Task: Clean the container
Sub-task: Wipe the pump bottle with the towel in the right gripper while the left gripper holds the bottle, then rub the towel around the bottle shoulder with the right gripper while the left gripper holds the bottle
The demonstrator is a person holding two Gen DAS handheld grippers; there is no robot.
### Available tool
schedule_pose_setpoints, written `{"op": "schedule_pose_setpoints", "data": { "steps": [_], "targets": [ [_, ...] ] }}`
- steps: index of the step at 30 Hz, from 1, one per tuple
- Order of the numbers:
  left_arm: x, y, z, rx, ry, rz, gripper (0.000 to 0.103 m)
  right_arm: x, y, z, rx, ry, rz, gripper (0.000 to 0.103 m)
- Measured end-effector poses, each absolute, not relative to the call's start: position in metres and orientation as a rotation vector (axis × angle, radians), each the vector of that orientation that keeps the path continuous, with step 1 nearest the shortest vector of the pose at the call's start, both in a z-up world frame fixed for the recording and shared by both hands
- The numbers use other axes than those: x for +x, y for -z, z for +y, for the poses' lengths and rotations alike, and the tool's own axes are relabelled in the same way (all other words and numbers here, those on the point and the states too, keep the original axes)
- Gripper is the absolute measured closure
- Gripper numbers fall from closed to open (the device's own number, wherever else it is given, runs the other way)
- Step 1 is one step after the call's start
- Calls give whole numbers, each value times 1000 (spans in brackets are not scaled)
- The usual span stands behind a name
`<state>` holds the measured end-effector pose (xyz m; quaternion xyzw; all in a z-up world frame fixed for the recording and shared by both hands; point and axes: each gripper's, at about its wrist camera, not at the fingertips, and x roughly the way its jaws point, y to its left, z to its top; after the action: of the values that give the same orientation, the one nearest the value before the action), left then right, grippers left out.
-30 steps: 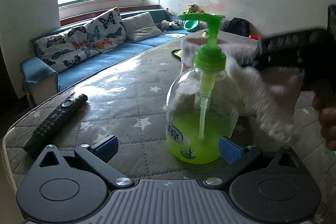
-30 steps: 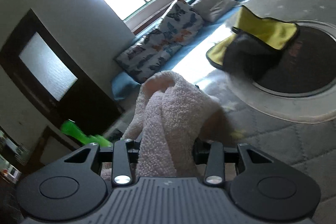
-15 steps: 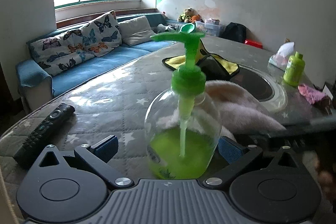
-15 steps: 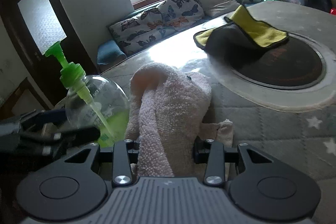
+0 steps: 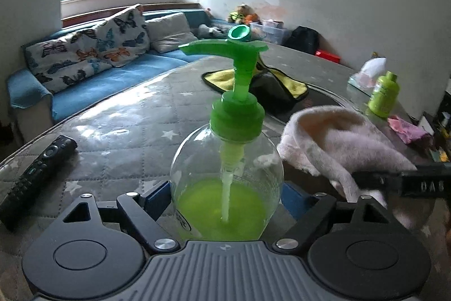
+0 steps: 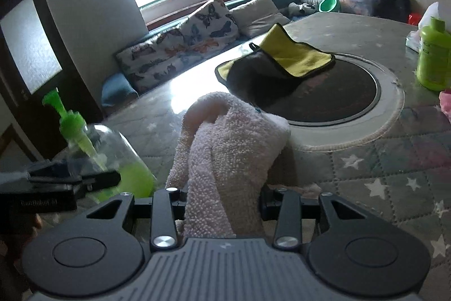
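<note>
Green liquid low in pump bottle (image 5: pixel 227 179)

Clear glossy plastic pump bottle (image 5: pixel 226 174), nubby pink terry cloth (image 6: pixel 225 148), matt quilted fabric table cover (image 5: pixel 118 131)

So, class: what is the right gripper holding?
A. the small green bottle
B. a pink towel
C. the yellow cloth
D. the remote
B: the right gripper is shut on the pink towel, beside the pump bottle that the left gripper holds.
</note>
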<state>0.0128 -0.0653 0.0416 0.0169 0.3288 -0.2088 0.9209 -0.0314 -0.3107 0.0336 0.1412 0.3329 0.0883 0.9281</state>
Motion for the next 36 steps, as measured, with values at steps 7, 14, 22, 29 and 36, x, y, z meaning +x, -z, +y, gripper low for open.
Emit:
{"op": "schedule_pose_setpoints", "data": {
  "steps": [7,14,22,29,36],
  "targets": [
    [-16,-44,-64,135,641,662,17,-35,-54,-308,380,-277,617,64],
    [-32,-41,-62,186,700,637,16,-31,-63,-290,453,-408,587,64],
    [-34,-36,-56,155,693,638,16,-25,-31,-292,533,-356,635,63],
    [-41,-34,-59,179,671,627,16,-26,-9,-282,415,-278,698,63],
    [-44,-32,-62,206,643,617,16,-41,-11,-275,330,-259,701,63]
  ]
}}
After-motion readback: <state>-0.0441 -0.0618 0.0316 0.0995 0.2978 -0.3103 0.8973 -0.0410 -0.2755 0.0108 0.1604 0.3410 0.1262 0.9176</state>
